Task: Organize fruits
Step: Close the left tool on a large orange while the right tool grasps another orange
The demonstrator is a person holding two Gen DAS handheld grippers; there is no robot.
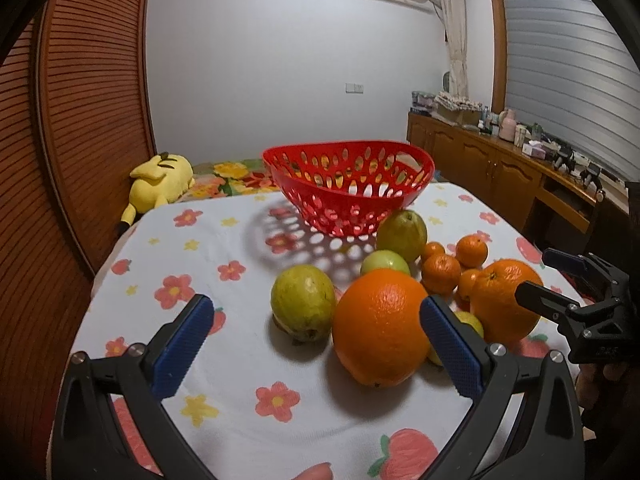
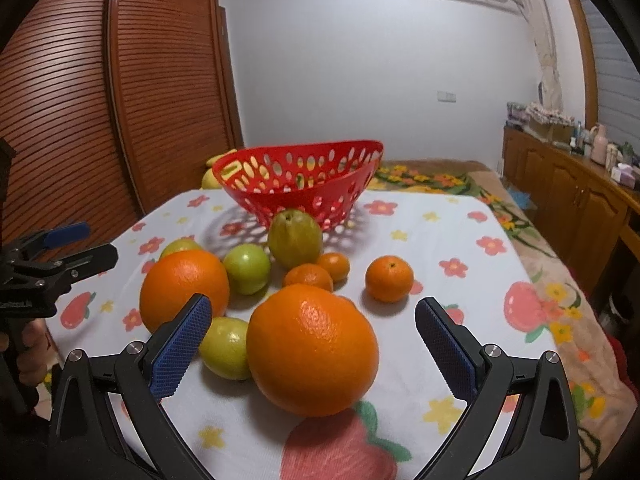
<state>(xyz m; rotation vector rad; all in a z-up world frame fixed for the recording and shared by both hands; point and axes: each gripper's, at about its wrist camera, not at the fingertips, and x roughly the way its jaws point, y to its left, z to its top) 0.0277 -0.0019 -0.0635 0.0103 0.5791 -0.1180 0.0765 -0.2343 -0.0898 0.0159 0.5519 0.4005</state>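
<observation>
Right tool (image 2: 313,344) open, fingers either side of the front orange (image 2: 312,350), nothing gripped. Left tool (image 1: 316,344) open, empty; 2nd orange (image 1: 380,328) lies twd its right finger. Fruit sits mid-table; red basket (image 2: 298,184) empty, nr far edge, straight ahead.

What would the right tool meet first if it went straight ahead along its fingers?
Most likely the large orange sitting on the floral tablecloth, directly between the open fingers of the right tool. Nothing stands in front of it. Depth is uncertain, but it looks very close.
</observation>
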